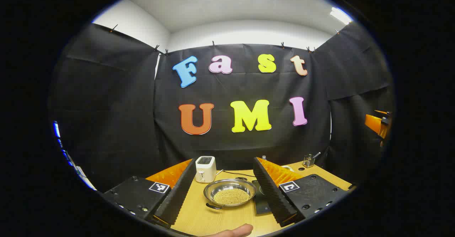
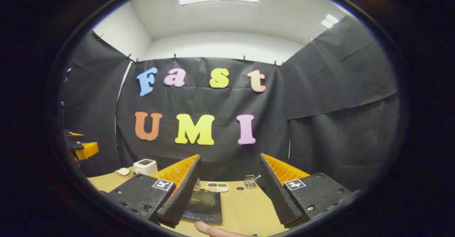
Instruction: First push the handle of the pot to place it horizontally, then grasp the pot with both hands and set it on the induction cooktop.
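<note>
left gripper [image 1: 227,208]: wide open, nothing between the fingers, touching nothing; hovers above the surface [image 1: 199,215] with the pot framed in the gap.
right gripper [image 2: 227,208]: also spread wide, holding nothing; its left finger overlaps the near-left corner of the cooktop in the right gripper view, contact can't be confirmed.
fingertip: a person's fingertip [image 1: 236,231] pokes in at the bottom edge of the left gripper view; another [image 2: 209,228] shows at the bottom of the right gripper view, just in front of the cooktop.
pot [image 1: 230,193]: shallow metal pan sitting on the surface, left of the cooktop and just beside it; bottom covered with small yellowish grains.
pot handle [image 1: 214,206]: short dark handle on the near-left rim, pointing toward the camera and slightly left.
induction cooktop [image 2: 204,203]: flat black slab on the surface, nothing on top; in the left gripper view it is partly hidden behind the right finger [image 1: 262,203].
toaster [image 1: 205,168]: white, behind the pot near the wall.
small plate [image 2: 124,172]: left of the toaster, holds something pale, probably bread, too small to be sure.
divided tray [image 2: 217,187]: behind the cooktop, with small portions of food.
glass jar [image 2: 250,182]: right of the tray, utensil sticking out.
markings: square black-and-white tags on the gripper bodies; no readable brand or text.
</note>
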Demonstrator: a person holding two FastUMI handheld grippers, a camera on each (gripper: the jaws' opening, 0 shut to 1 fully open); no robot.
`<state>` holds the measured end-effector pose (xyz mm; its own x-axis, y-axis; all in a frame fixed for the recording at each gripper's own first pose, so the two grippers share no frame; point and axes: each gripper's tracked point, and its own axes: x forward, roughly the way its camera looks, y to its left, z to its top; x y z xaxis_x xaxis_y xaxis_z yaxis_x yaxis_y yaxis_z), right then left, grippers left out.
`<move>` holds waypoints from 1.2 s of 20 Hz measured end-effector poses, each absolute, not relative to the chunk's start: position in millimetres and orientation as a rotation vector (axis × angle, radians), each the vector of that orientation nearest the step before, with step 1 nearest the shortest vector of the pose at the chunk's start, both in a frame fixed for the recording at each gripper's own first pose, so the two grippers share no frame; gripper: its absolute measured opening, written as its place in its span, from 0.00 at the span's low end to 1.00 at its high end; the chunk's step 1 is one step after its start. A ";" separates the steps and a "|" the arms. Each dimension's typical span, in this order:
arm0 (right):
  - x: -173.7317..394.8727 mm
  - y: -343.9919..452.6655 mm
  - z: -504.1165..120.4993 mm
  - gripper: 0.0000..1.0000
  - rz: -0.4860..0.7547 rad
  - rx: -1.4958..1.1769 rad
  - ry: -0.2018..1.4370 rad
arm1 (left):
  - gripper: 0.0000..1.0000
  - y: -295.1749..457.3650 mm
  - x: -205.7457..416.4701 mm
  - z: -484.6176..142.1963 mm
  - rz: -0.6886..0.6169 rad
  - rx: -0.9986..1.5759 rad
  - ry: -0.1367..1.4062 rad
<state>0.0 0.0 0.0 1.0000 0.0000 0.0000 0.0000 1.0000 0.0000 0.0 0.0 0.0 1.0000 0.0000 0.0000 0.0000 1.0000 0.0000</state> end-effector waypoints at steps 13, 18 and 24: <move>5.6 -1.3 -5.4 0.96 0.007 0.006 0.023 | 0.96 1.5 2.4 -4.6 -0.015 -0.019 0.015; 8.6 -1.6 -10.0 0.96 0.008 0.009 0.036 | 0.96 8.9 19.8 -25.5 0.025 0.000 0.040; 12.5 1.1 -19.2 0.96 0.008 0.011 0.047 | 0.67 -5.2 43.1 -75.2 -0.042 -0.006 0.180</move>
